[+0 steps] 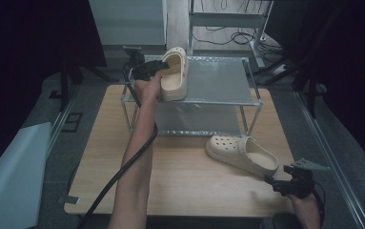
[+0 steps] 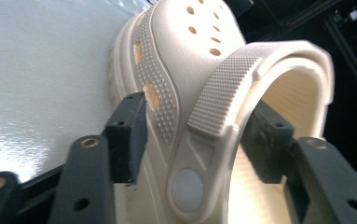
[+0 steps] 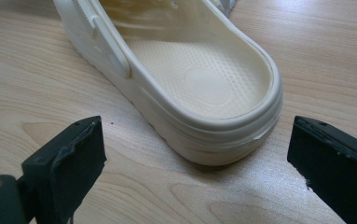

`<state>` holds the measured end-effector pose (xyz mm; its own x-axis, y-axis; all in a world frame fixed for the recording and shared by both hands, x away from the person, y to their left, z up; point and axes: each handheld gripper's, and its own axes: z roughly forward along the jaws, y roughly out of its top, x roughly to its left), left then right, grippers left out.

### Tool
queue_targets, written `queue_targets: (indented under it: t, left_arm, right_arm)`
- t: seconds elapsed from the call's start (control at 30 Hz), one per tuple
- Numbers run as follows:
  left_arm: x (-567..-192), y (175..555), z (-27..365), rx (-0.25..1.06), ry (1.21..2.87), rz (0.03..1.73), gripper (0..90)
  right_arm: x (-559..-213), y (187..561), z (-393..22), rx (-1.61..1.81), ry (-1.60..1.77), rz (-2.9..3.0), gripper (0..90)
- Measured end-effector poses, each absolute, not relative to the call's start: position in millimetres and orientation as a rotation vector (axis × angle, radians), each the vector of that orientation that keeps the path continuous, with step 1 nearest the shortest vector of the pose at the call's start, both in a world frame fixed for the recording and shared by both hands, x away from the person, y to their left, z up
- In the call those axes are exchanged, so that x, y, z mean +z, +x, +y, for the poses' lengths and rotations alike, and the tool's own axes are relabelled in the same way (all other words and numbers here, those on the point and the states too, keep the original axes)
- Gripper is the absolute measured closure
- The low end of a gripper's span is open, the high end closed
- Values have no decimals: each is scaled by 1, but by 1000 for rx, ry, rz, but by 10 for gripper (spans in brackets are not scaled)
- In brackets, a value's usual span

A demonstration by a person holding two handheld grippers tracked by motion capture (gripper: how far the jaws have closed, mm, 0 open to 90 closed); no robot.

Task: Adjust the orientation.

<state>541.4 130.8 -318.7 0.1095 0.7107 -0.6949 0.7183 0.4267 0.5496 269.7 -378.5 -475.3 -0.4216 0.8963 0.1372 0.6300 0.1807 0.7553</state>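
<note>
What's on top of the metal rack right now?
One cream clog rests on the rack's top shelf at its left end, the left tongs straddling its side wall. The rest of that shelf is bare. Whether its sole lies fully flat is hidden.

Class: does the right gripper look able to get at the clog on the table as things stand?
Probably yes. The right gripper sits just behind the heel of the clog on the table, its jaws open wider than the heel, with bare wood between them and nothing in the way.

Both claws black: left claw (image 1: 162,65), right claw (image 1: 271,181). Square pads, brass-ringed screw holes in the jaws, thick black cable (image 1: 123,169), grey three-cornered plate (image 1: 309,165) on right. Forearms bare.
</note>
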Motion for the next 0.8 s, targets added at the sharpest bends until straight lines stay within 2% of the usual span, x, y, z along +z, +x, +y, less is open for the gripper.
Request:
queue_targets:
  t: [0.23, 0.5, 0.8]
  left_arm:
    - [-321, 542, 133, -59, 1287, 1567, 302]
    - [-321, 540, 133, -54, 1436, 1479, 206]
    - [-313, 526, 141, -40, 1503, 1395, 141]
  right_arm:
    - [-476, 270, -379, 1104, 1450, 2126, 40]
    - [-477, 271, -377, 1101, 1445, 2134, 40]
    - [-478, 271, -377, 1097, 1446, 2142, 40]
